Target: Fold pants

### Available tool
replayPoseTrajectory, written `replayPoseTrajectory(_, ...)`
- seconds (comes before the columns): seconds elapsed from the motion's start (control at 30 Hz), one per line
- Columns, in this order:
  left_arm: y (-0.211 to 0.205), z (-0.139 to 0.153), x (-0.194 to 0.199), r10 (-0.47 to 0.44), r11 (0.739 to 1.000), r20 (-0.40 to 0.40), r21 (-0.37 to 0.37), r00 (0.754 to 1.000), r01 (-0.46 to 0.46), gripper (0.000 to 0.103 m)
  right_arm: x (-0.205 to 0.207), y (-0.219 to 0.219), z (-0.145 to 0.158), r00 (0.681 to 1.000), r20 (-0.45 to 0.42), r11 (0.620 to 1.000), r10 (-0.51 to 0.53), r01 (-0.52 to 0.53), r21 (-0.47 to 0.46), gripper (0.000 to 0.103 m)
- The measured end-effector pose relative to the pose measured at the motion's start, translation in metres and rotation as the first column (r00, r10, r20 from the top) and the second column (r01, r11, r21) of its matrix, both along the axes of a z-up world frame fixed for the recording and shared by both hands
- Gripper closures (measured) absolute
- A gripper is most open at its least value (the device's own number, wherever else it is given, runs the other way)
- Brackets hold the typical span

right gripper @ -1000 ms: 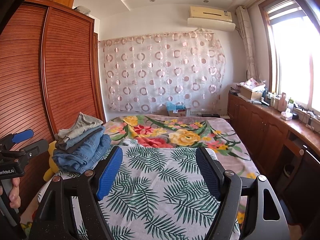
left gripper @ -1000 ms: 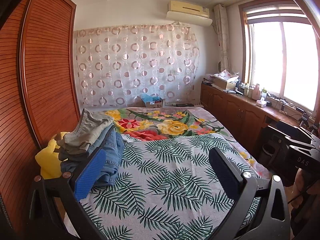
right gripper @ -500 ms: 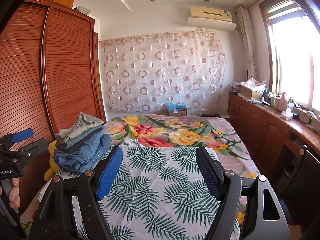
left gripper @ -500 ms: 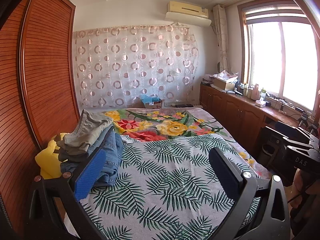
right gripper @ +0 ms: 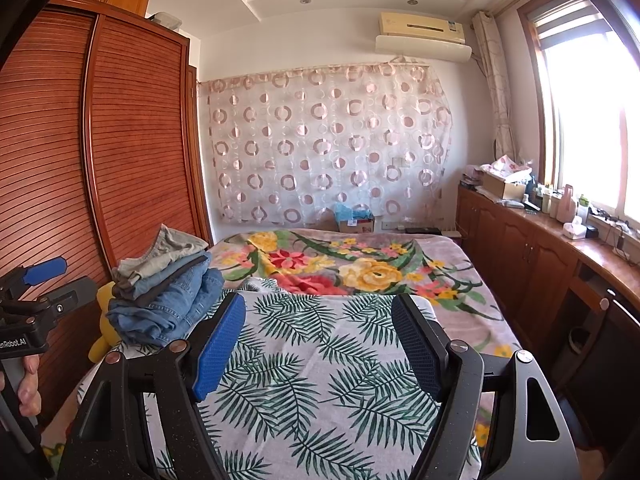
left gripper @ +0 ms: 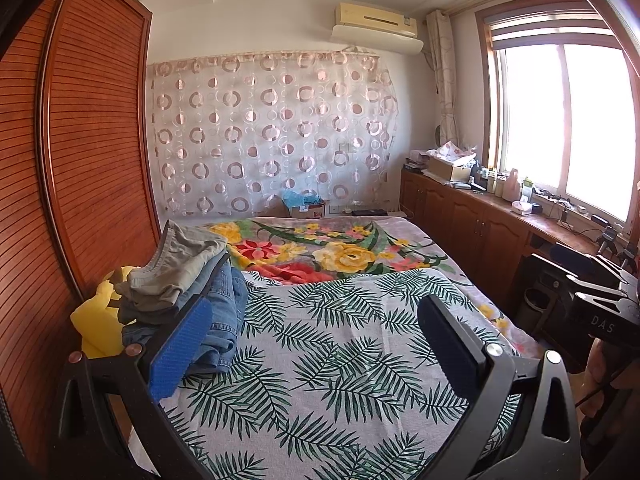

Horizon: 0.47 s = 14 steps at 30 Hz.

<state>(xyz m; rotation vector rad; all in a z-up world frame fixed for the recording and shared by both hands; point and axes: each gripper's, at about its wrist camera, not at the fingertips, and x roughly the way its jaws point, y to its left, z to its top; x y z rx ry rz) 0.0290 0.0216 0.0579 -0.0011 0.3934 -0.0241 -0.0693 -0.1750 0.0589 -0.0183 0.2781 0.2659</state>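
Denim-and-khaki pants stack (left gripper: 188,292) at frame left on bed (left gripper: 320,360); left gripper (left gripper: 316,356) and right gripper (right gripper: 320,344) both wide, holding nothing, above leaf-print sheet.

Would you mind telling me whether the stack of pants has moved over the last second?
No. The stack of pants keeps its place against the wooden wardrobe in both views.

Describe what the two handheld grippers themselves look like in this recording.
Both the left gripper and right gripper have matte black speckled frames with silver pivot bolts and textured blue finger pads. White lettering marks each body. Bare hands grip the handles; no sleeves or cables show.
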Motion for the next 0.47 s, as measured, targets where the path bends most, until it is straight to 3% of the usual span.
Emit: replayPoseTrajectory(0.47,-0.0003,0.0000,-0.0004,-0.001,1.000,0.000,0.000,1.000,0.001,0.000,0.0001,-0.0006,-0.0005,1.000,-0.001,1.000,0.002,-0.002,0.001,0.026)
